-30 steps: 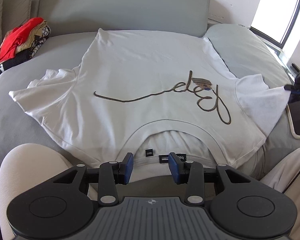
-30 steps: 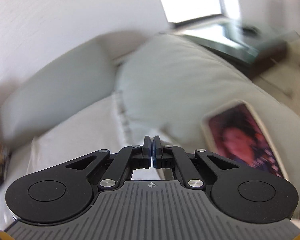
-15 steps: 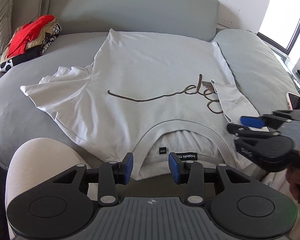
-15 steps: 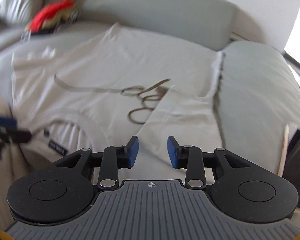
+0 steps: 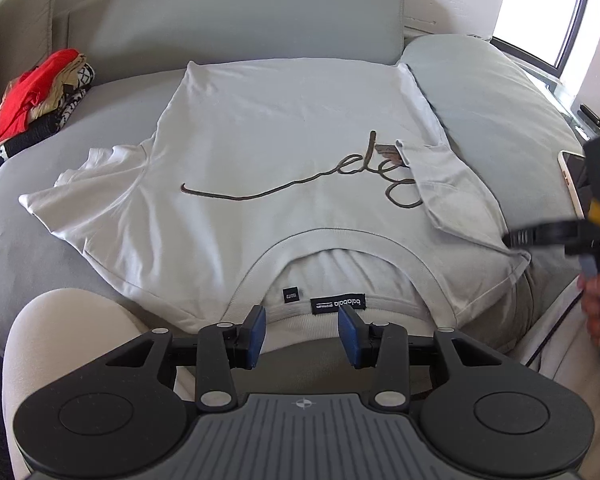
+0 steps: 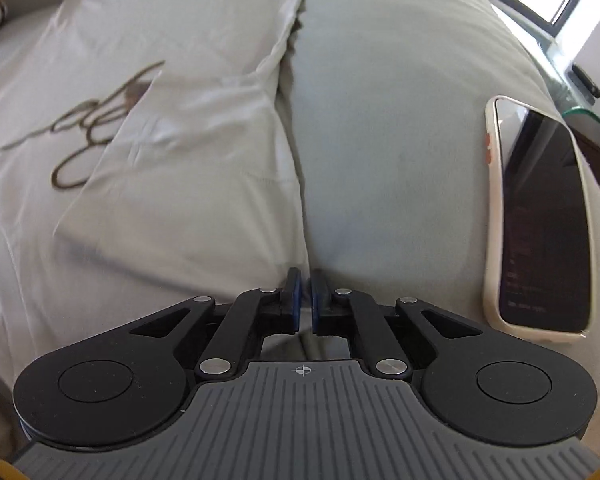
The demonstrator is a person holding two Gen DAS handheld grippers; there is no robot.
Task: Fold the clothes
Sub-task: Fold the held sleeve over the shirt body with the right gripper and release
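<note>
A white T-shirt [image 5: 260,152] with a brown script print lies flat on the grey sofa, collar toward me. Its right sleeve [image 5: 448,184] is folded inward over the chest; it also shows in the right wrist view [image 6: 188,176]. Its left sleeve [image 5: 84,192] lies spread out. My left gripper [image 5: 302,330] is open and empty, just short of the collar label. My right gripper [image 6: 305,300] has its jaws nearly together with a thin gap, at the shirt's right shoulder edge beside the sofa arm; whether cloth is between them I cannot tell. It shows at the left wrist view's right edge [image 5: 540,236].
A phone [image 6: 540,220] in a pale case lies on the padded sofa arm [image 6: 380,120] right of the shirt. A pile of red, beige and black-and-white clothes [image 5: 36,100] sits at the sofa's far left. A knee [image 5: 68,336] is at lower left.
The right gripper carried the right sleeve inward, opened and left it folded on the chest, then drew back to the shoulder edge and closed nearly fully. The left gripper stayed open by the collar.
</note>
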